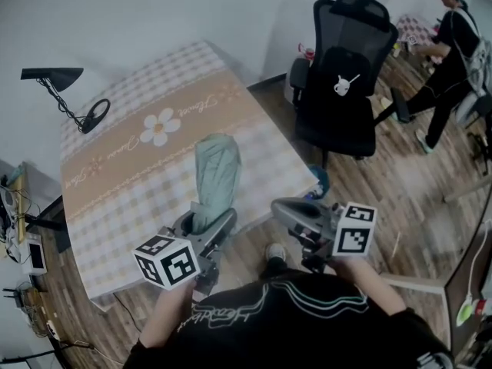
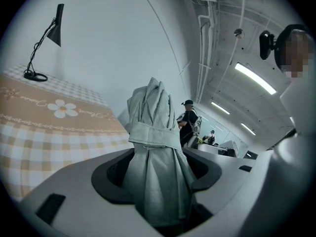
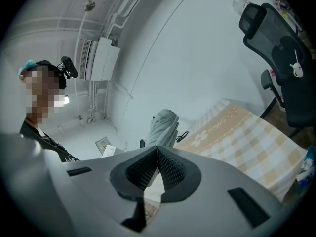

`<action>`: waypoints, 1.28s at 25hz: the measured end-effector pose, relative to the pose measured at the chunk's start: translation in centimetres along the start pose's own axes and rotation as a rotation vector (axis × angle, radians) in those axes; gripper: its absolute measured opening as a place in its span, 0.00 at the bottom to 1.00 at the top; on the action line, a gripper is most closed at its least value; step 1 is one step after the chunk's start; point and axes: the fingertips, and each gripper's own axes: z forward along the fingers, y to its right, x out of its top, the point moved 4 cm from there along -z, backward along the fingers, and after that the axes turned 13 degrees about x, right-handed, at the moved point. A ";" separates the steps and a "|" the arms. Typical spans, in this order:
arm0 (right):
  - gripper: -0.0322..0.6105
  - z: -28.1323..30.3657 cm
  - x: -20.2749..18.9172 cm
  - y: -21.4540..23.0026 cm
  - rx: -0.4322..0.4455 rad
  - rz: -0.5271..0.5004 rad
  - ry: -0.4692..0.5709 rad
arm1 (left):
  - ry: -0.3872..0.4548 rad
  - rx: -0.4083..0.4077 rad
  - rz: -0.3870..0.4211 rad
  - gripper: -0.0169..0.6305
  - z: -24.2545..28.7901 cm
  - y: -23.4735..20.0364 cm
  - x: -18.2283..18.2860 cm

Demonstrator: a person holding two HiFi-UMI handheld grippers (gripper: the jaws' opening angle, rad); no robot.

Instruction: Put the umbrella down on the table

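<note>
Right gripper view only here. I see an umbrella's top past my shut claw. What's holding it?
Observer: The left claw is shut on the folded umbrella.
Operator: Strapped?
Observer: Yes, the strap is wrapped round it, just above the claw.
Operator: Over the table?
Observer: In the head view it juts out over the table from the near edge. I can't tell whether it touches.
</note>
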 end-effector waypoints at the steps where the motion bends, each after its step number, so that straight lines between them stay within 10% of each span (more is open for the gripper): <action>1: 0.07 -0.2 0.3 0.7 -0.005 0.005 0.004 | -0.001 0.005 0.006 0.44 0.7 -0.1 0.2; 32: 0.07 -2.9 7.2 17.2 -0.054 0.159 -0.021 | -0.185 0.312 0.133 0.44 17.6 -6.5 1.7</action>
